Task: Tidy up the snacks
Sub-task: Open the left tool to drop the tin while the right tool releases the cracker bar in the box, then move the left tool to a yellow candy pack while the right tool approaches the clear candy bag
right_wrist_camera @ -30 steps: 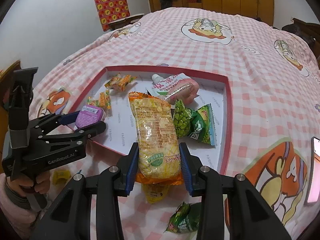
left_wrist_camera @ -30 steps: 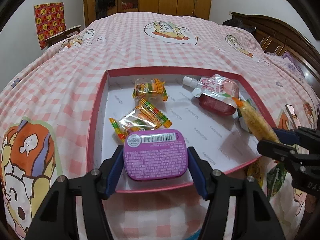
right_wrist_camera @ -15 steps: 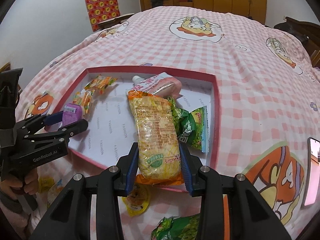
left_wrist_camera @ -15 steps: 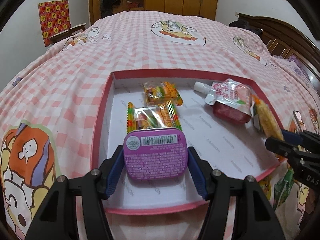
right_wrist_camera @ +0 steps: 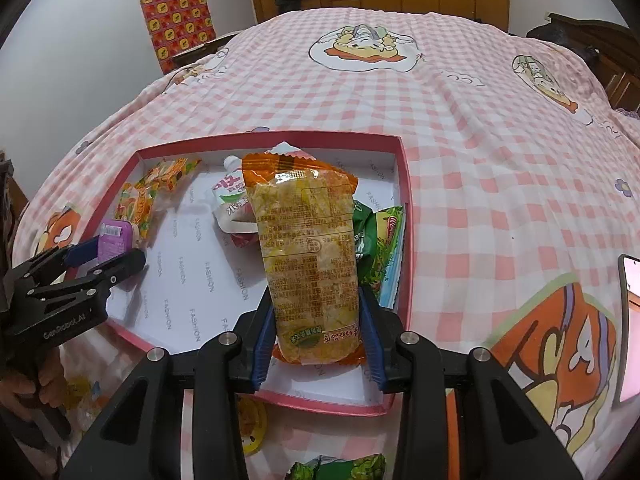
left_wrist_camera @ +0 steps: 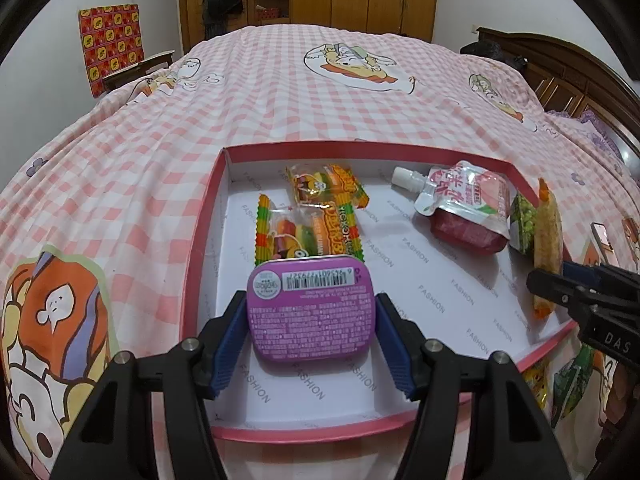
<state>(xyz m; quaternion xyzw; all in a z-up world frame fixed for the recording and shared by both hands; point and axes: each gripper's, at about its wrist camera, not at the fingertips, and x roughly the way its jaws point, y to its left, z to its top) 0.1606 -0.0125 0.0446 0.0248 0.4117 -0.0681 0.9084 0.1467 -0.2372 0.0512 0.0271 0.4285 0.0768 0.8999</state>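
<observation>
Left tongs squeezing a smooth purple tin with a barcode — right tongs squeezing a crinkly orange packet, over a pink-rimmed tray printed "FASHION".

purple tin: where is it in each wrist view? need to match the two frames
Left wrist: purple tin at bottom centre, clamped in the left gripper, over the tray's near part.
Right wrist: same tin at far left, mostly hidden by the left gripper, just inside the tray's left wall.
Shared landmark: the pink-rimmed tray; the gummy packs lie just behind the tin in both.
</observation>
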